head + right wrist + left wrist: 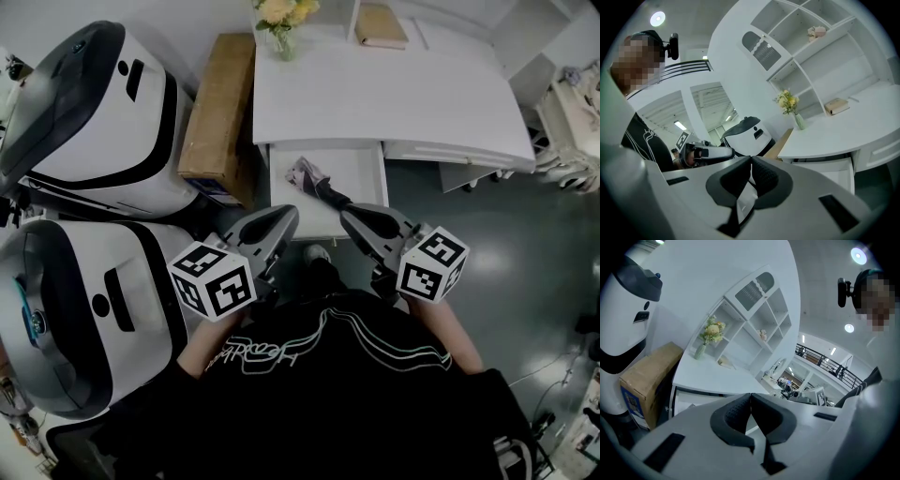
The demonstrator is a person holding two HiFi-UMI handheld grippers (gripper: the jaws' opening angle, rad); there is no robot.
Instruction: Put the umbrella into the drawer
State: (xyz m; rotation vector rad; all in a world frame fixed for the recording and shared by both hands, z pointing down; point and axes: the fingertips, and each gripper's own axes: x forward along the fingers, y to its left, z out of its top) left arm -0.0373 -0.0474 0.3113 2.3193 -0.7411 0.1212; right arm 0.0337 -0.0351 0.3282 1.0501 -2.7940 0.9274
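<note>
white script across the person's black shirt (309,349) is too looped to read. one folded umbrella (319,184) lies in the one open drawer (364,167), left of its middle, under the white desk (394,94). two tongs sit near the person: left gripper (286,217) and right gripper (349,217), each clenched on nothing. two white machines (94,112) stand left, beside one cardboard box (217,103). one vase (281,28) and one book (381,26) sit far back.

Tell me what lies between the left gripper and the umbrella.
In the head view, only a bare strip of the open drawer's white bottom lies between the left gripper and the umbrella; nothing else is there.
</note>
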